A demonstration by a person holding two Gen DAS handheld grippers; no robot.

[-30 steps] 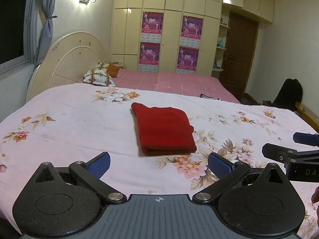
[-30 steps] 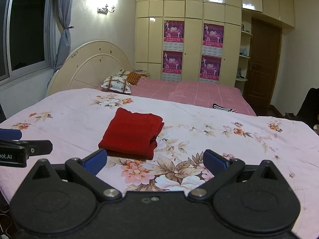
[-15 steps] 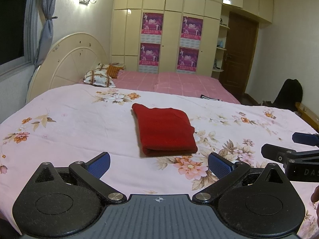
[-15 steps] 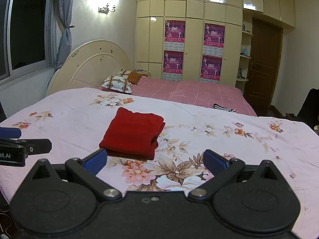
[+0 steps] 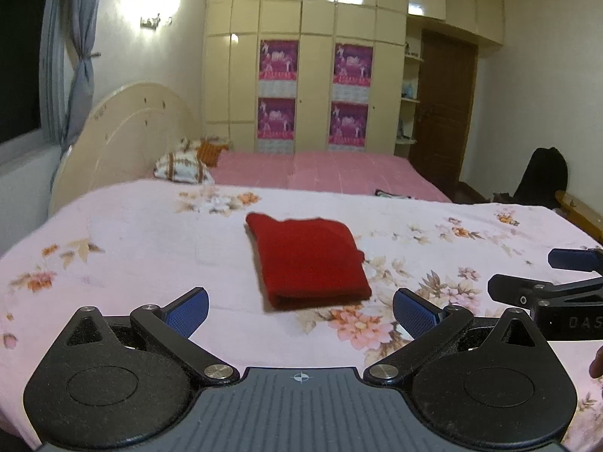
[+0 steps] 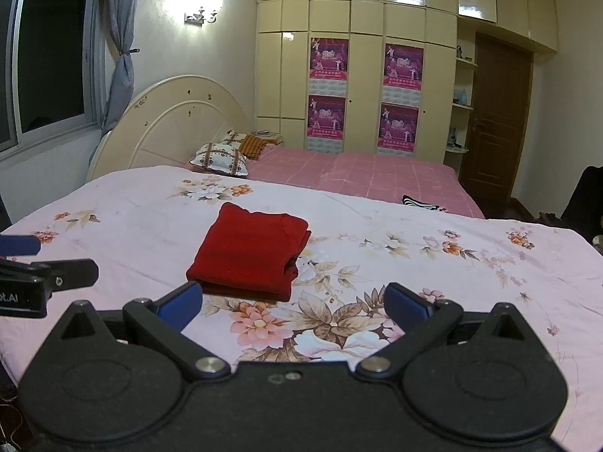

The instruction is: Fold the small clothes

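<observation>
- Red garment (image 5: 309, 260) lies folded on the floral bedsheet (image 5: 132, 248)
- My left tool (image 5: 300, 310) & right tool (image 6: 292, 301): both spread wide, empty; held short of it

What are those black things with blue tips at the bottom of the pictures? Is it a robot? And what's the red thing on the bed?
Not a robot. A person holds two pinching tools, one per hand, each carrying a camera that looks out along its fingers. One picture comes from the left gripper, the other from the right gripper. The blue tips are the fingers; both are wide open, holding nothing. Each picture shows the other tool at its edge. The red cloth is a small piece of clothing, already folded, lying on the flowery bedsheet.
</observation>
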